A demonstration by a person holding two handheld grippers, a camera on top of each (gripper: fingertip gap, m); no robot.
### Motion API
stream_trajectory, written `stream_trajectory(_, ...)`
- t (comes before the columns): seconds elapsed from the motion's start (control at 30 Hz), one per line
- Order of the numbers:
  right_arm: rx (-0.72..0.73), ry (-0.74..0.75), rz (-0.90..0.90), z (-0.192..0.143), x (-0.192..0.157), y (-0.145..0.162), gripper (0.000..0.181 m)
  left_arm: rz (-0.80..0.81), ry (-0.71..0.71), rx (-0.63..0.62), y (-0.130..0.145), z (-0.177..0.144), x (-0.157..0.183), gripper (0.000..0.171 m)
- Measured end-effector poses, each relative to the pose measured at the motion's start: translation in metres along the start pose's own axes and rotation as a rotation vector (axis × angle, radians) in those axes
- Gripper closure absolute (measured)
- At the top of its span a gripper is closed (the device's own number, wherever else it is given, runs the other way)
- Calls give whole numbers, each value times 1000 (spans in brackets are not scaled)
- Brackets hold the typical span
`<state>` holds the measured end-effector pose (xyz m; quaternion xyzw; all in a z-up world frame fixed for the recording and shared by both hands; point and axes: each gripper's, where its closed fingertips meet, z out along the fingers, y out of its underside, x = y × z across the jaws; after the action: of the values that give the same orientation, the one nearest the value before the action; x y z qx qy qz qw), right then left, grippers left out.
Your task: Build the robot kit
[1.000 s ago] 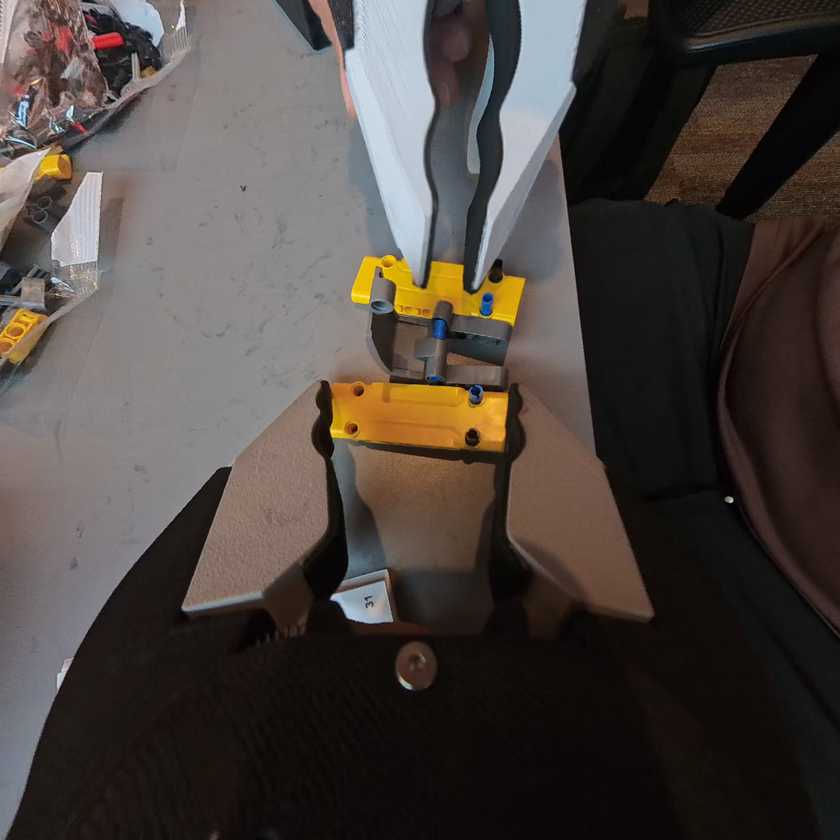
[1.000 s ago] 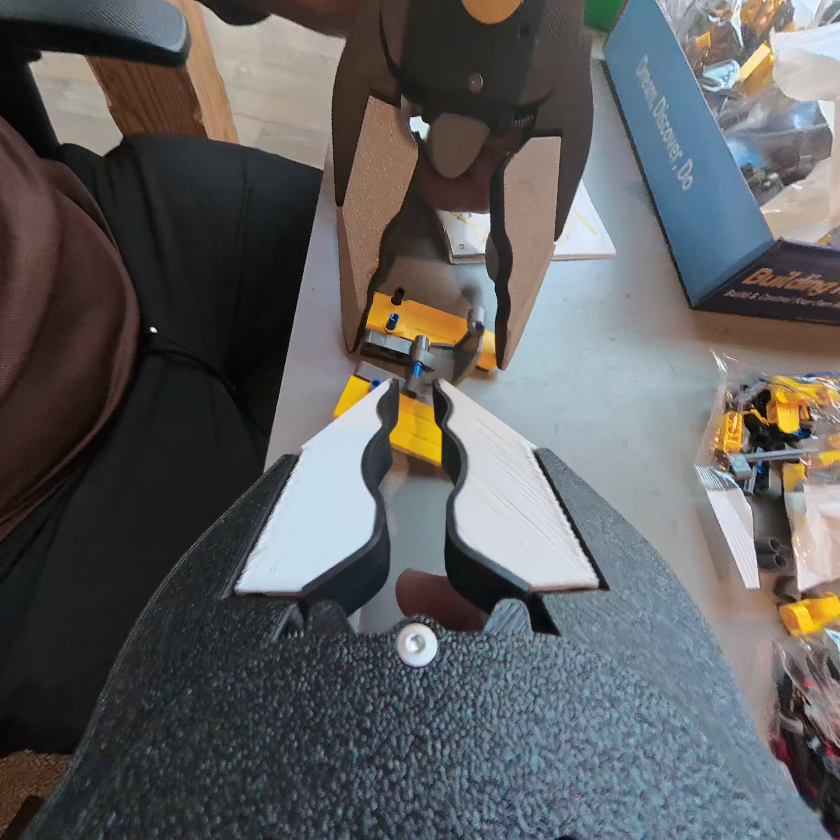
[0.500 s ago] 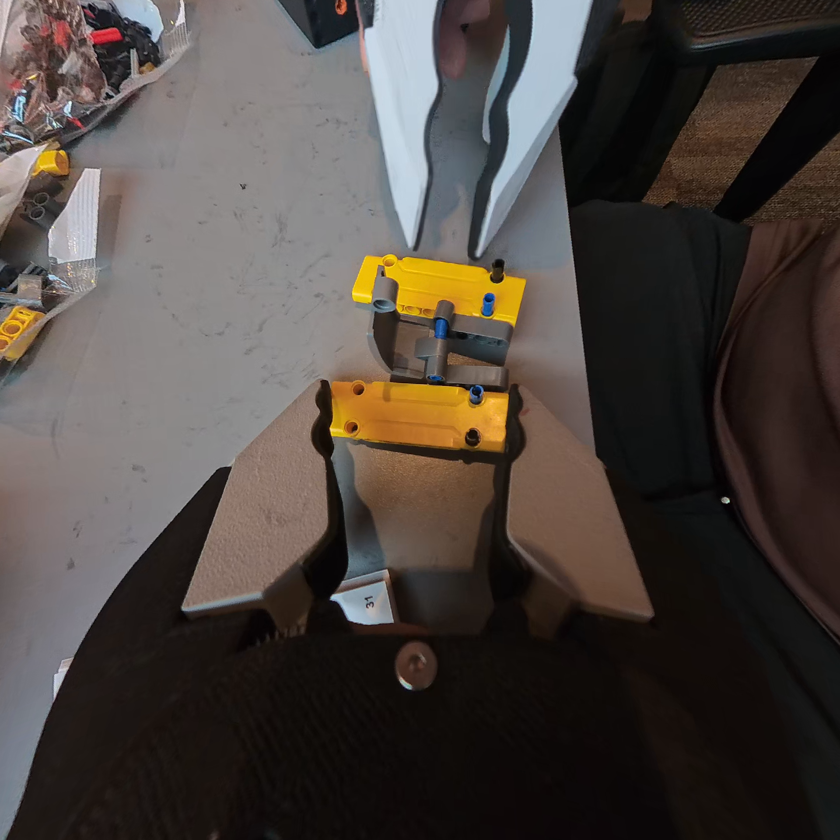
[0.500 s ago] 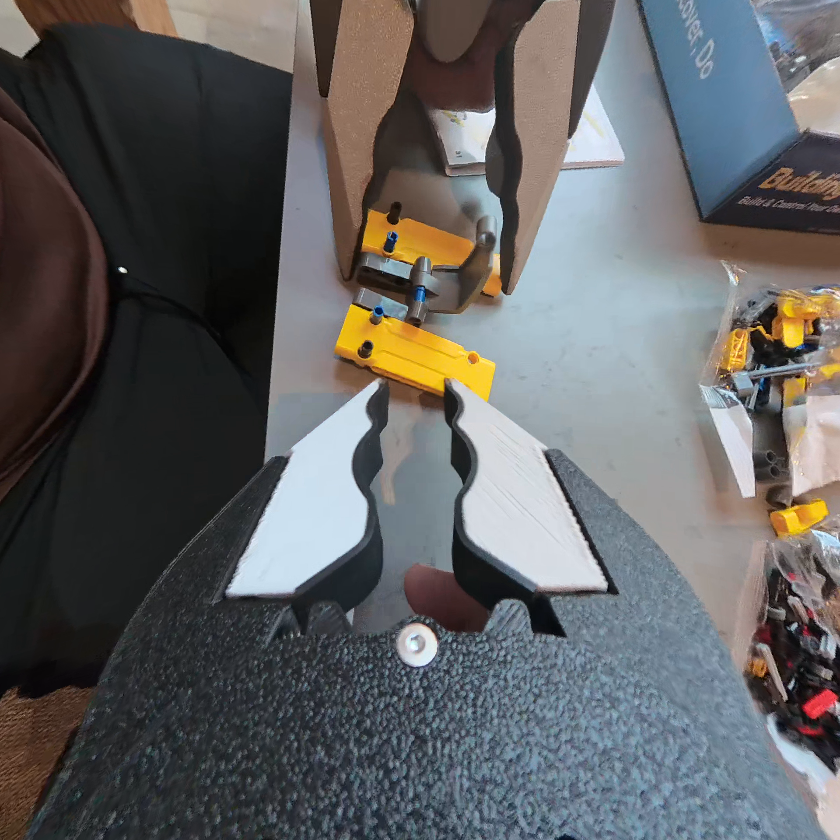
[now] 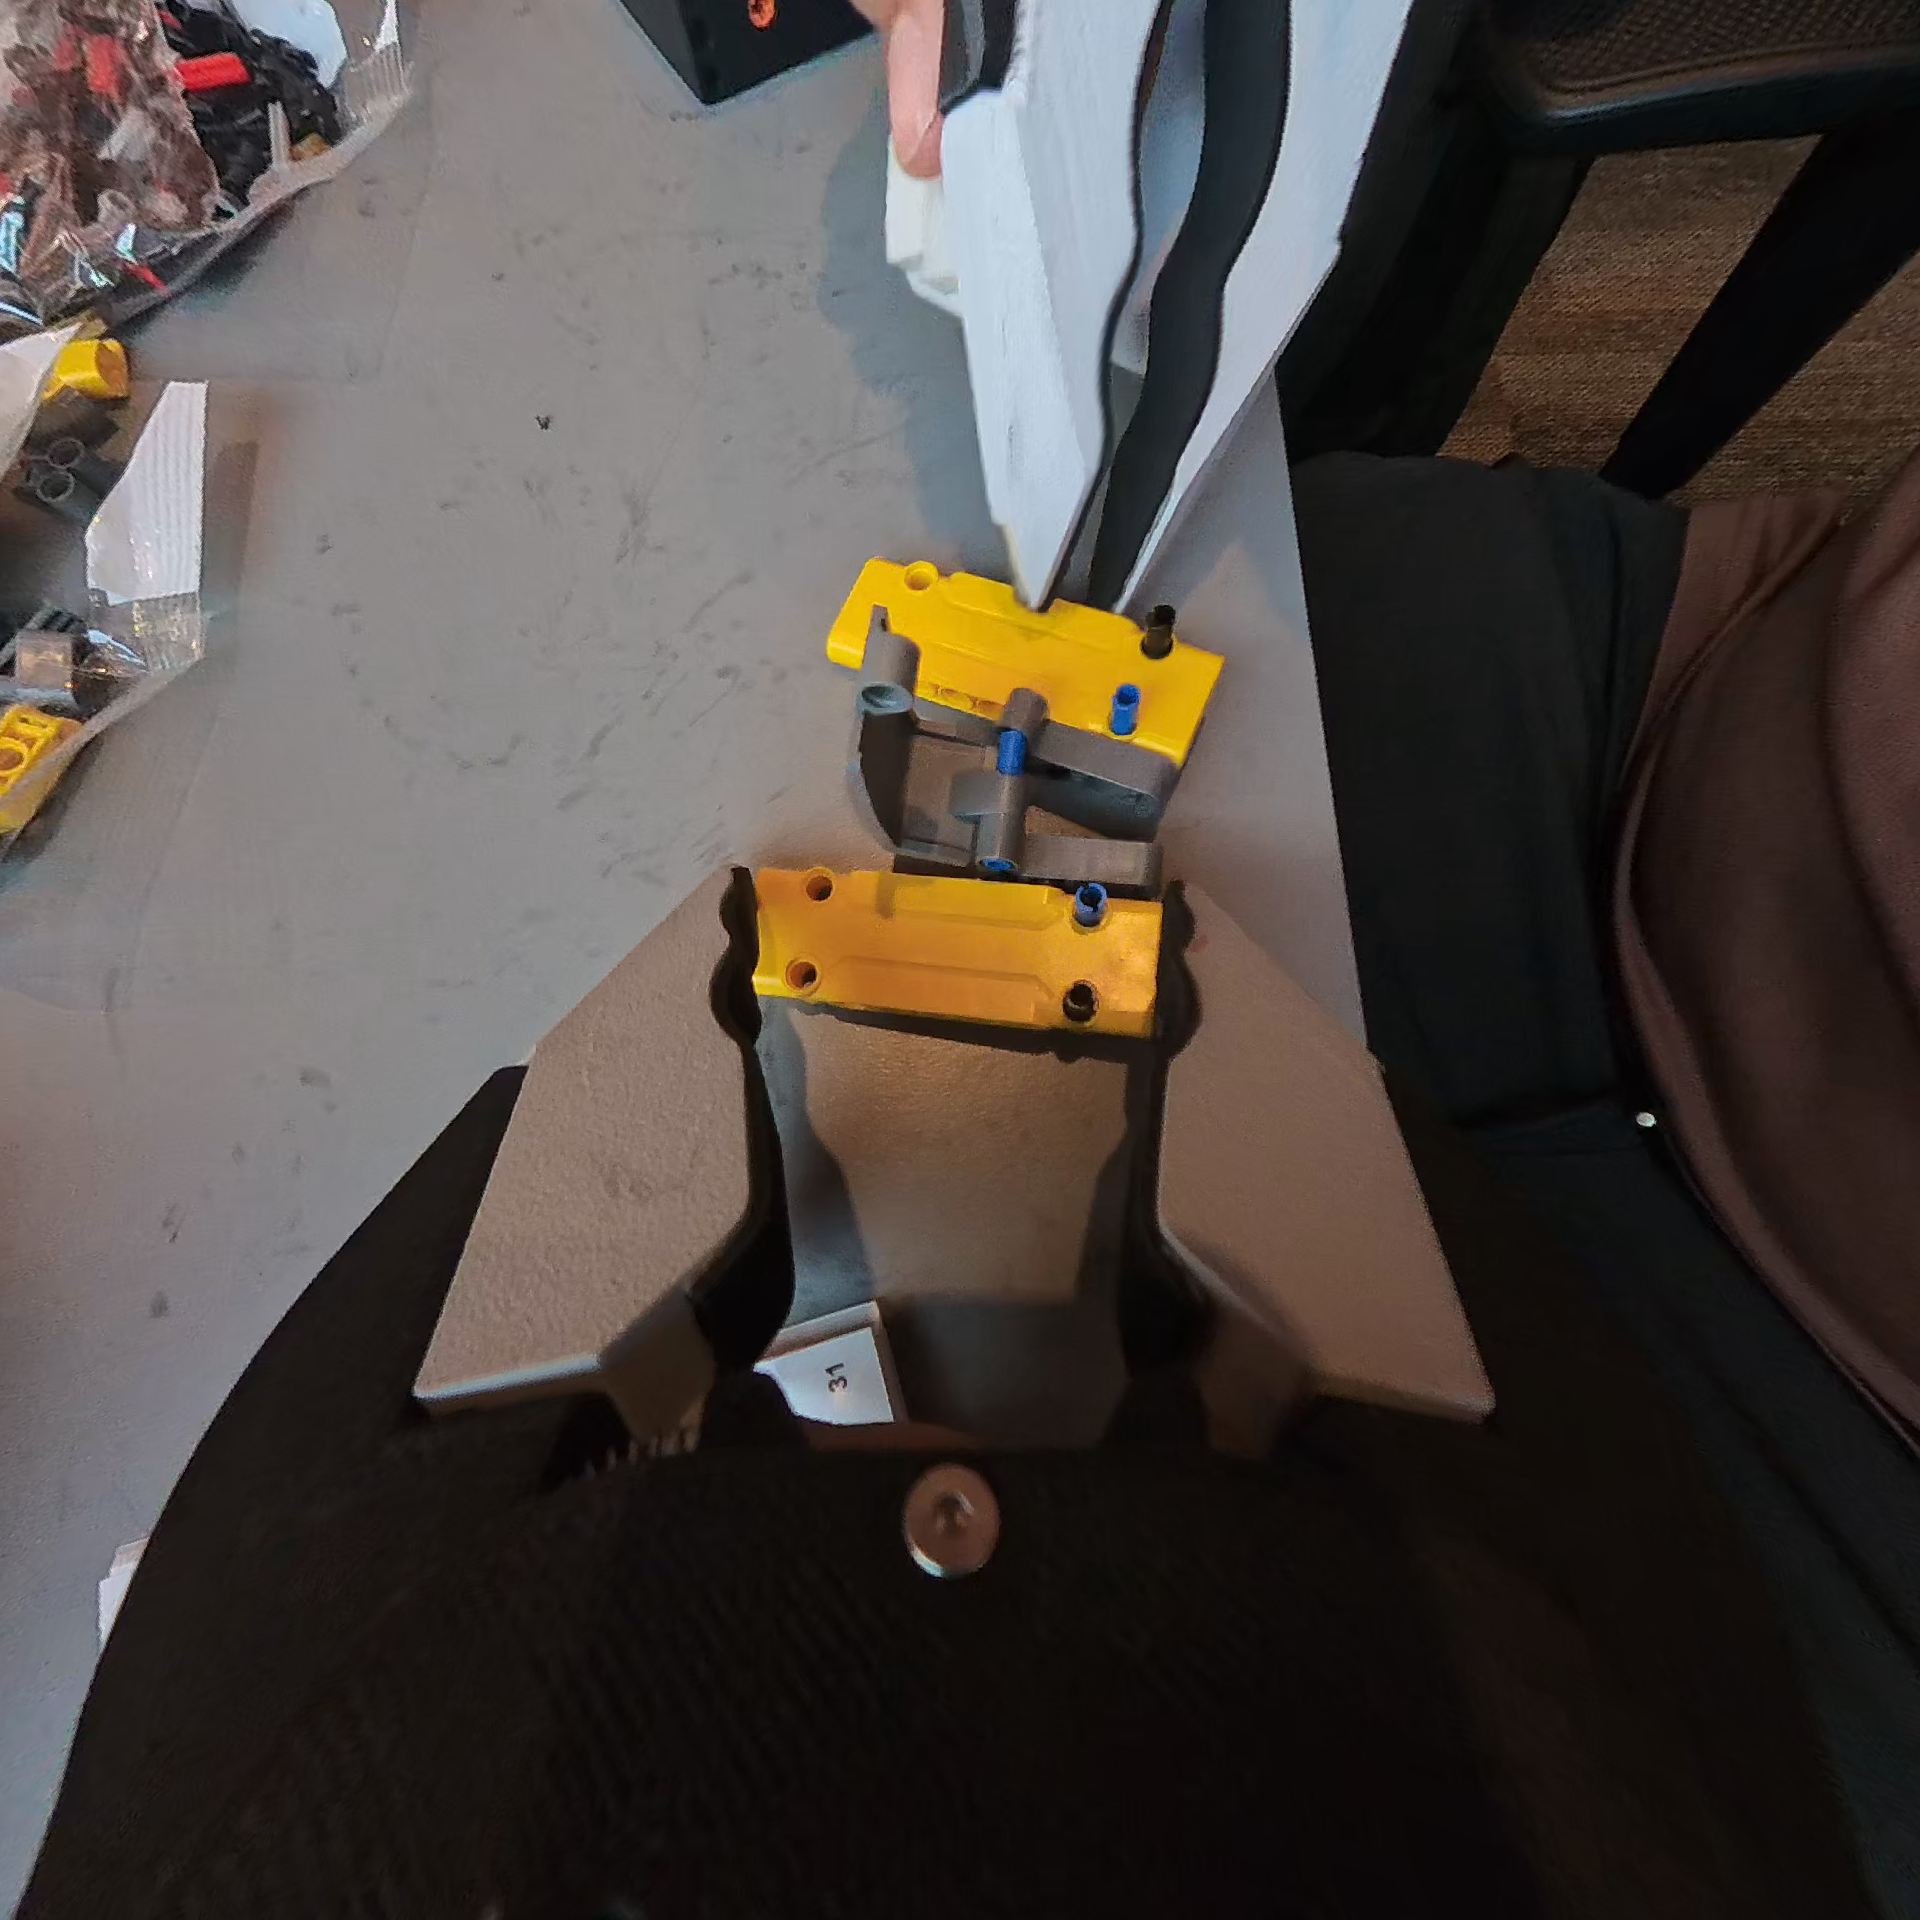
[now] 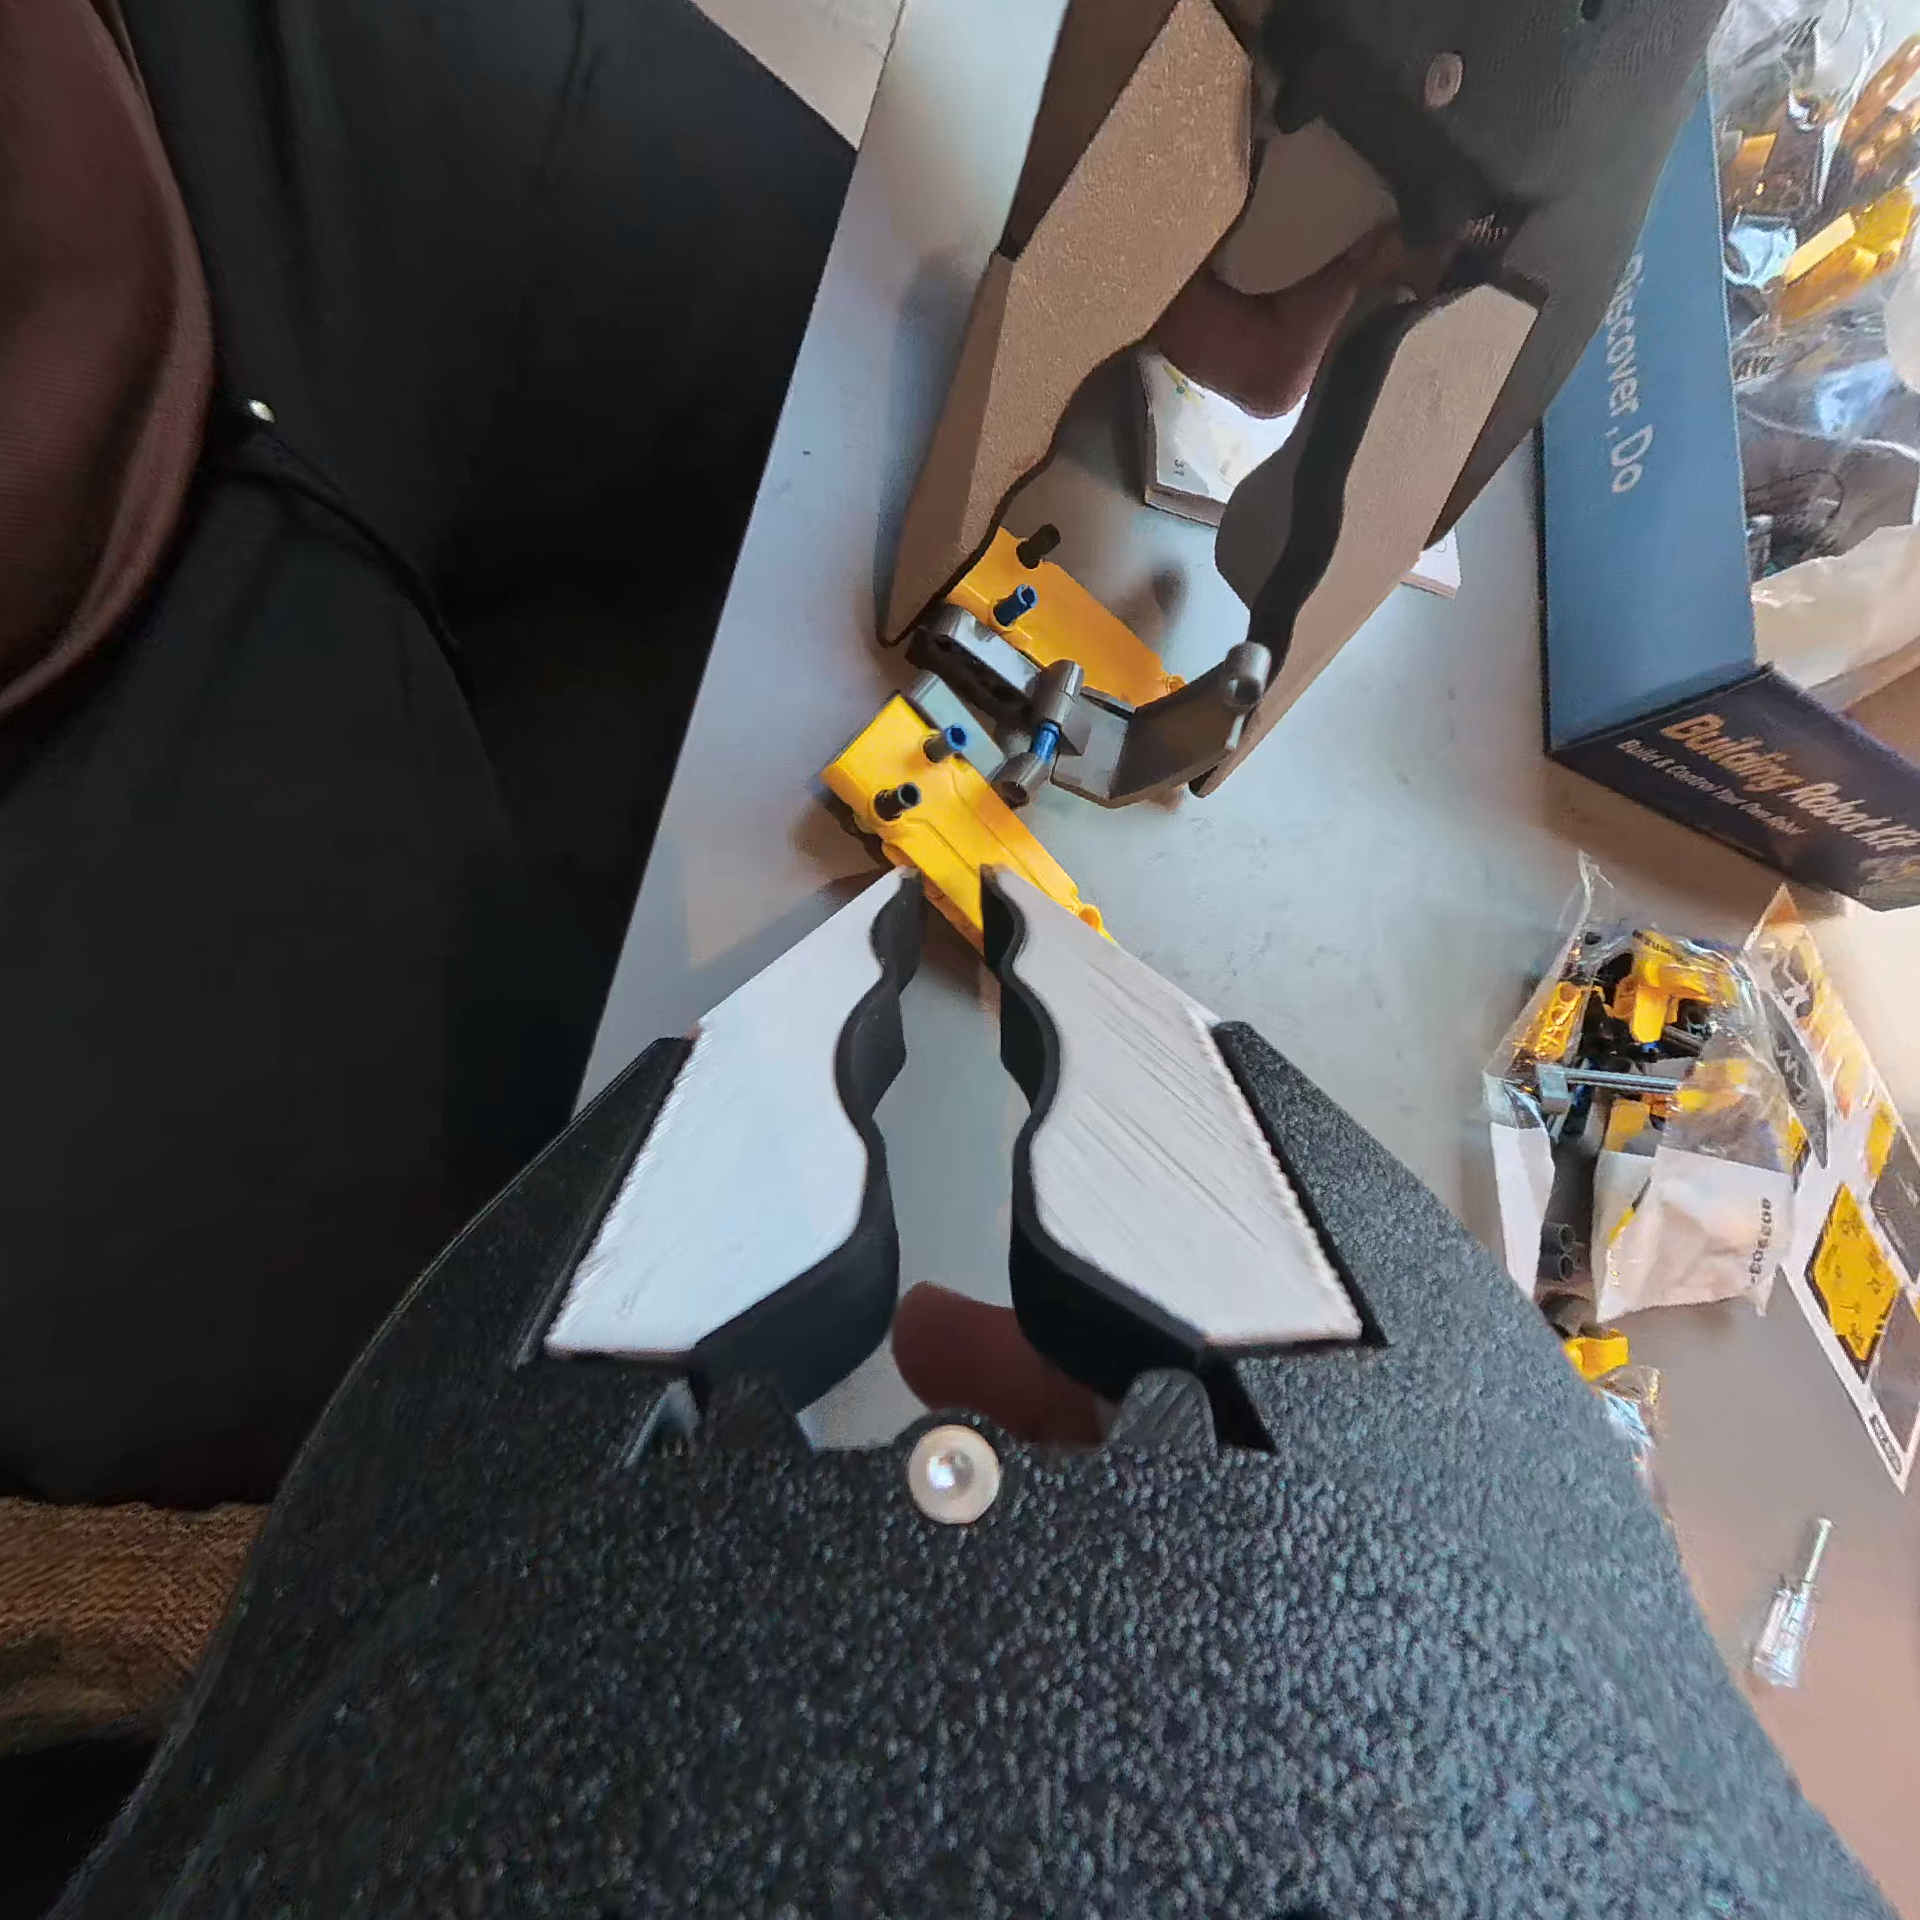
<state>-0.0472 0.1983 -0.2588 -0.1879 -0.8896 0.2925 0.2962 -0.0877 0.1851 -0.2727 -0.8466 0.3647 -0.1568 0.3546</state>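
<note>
A small build lies near the grey table's edge: two yellow panels joined by grey beams (image 5: 997,790) and blue pins. My left gripper (image 5: 956,891), with tan fingers, is shut across the length of the near yellow panel (image 5: 956,961). In the right wrist view this gripper (image 6: 1049,712) reaches in from the top, around that panel (image 6: 1060,618). My right gripper (image 6: 948,883), with white fingers, shows a narrow gap between its tips, which rest on the other yellow panel (image 6: 925,821). In the left wrist view it (image 5: 1081,605) touches that panel's (image 5: 997,655) far edge.
A blue box (image 6: 1652,468) stands beyond the build. Clear bags of parts (image 6: 1621,1091) lie to its side, and more bags (image 5: 125,135) show in the left wrist view. A booklet (image 6: 1205,436) lies under my left gripper. A person's dark lap (image 5: 1507,831) borders the table edge. Some 5 cm of space lies between my two pairs of fingers.
My right gripper pulled back off the yellow panel, then came back onto it, twisted and with its jaws narrower. My left gripper kept its hold and stayed put.
</note>
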Motion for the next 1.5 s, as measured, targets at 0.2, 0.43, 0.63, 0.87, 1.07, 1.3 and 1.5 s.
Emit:
stream_trajectory(0.2, 34, -3, 98, -15, 1, -1, 178, 2, 2, 0, 0, 0, 0, 96)
stream_trajectory(0.43, 65, -57, 378, -1, 6, -12, 181, -1, -4, 0, 0, 0, 0, 96)
stream_trajectory(0.63, 48, -24, 462, 2, 15, -15, 174, -8, -22, -1, 0, 0, -1, 96)
stream_trajectory(0.87, 11, -52, 486, 12, 13, -14, 171, -24, -40, -1, 0, 0, -2, 96)
stream_trajectory(1.07, -3, -51, 496, 17, 14, -9, 173, -44, -62, -1, 0, 0, -2, 96)
stream_trajectory(1.3, 52, -39, 345, 17, 14, -9, 174, -38, -50, 0, 0, 1, 0, 96)
stream_trajectory(1.5, 55, 10, 330, 8, 18, -6, 169, -37, -51, 0, 0, 0, 0, 96)
